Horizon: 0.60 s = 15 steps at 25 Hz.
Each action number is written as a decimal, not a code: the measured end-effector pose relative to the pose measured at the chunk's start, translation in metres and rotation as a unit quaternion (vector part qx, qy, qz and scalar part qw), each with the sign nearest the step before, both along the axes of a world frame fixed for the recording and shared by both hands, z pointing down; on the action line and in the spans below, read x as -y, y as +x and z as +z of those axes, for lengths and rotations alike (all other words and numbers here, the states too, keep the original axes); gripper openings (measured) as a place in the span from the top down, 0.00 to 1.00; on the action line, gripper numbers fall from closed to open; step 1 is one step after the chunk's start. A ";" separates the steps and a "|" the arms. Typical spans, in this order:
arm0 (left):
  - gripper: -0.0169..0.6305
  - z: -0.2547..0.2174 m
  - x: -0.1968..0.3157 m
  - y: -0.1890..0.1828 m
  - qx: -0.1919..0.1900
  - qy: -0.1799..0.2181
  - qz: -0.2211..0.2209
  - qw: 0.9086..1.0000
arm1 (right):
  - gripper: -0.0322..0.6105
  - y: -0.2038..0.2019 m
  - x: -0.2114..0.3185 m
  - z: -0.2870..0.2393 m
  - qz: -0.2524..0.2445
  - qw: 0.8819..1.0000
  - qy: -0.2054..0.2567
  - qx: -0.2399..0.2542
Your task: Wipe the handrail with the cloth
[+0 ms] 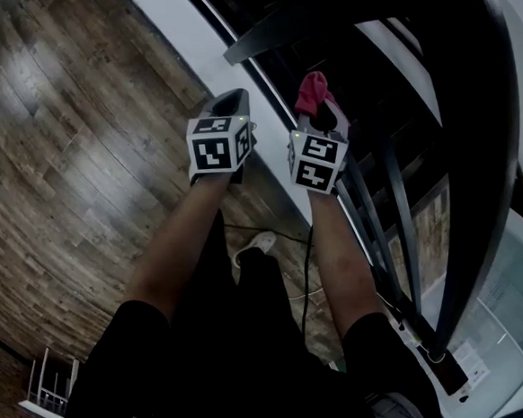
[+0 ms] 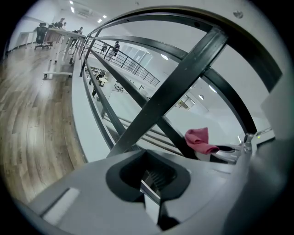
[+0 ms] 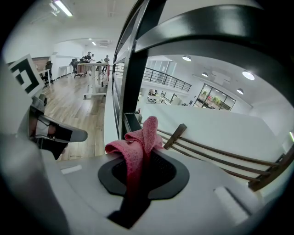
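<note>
1. well, the right tongs (image 3: 138, 176) pinch the cloth (image 3: 140, 137) just below the handrail (image 3: 216, 27), apparently not touching it.
2. soft, light and floppy; the pinched fold looks secure.
3. left tongs (image 2: 154, 186) closed, empty.

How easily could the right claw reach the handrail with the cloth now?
Probably yes, easily: the right claw, shut on the pink cloth, sits close under the dark handrail, and nothing visible stands between them.
</note>
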State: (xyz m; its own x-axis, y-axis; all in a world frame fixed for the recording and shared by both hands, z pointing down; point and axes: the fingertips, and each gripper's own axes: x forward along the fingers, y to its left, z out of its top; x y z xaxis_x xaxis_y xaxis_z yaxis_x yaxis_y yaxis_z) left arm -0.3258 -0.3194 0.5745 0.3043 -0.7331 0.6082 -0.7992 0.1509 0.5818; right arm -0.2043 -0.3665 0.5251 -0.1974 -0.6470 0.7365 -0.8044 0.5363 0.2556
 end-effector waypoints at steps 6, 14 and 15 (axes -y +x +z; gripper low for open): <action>0.97 0.005 0.000 -0.019 -0.001 -0.006 -0.018 1.000 | 0.87 -0.018 0.011 0.003 -0.002 1.000 0.000 0.003; 0.97 0.002 -0.009 -0.025 0.006 -0.008 -0.010 1.000 | 0.87 -0.041 0.023 0.003 -0.008 1.000 0.006 0.008; 0.97 0.002 -0.010 -0.027 0.008 -0.009 -0.009 1.000 | 0.87 -0.043 0.025 0.004 -0.007 1.000 0.007 0.009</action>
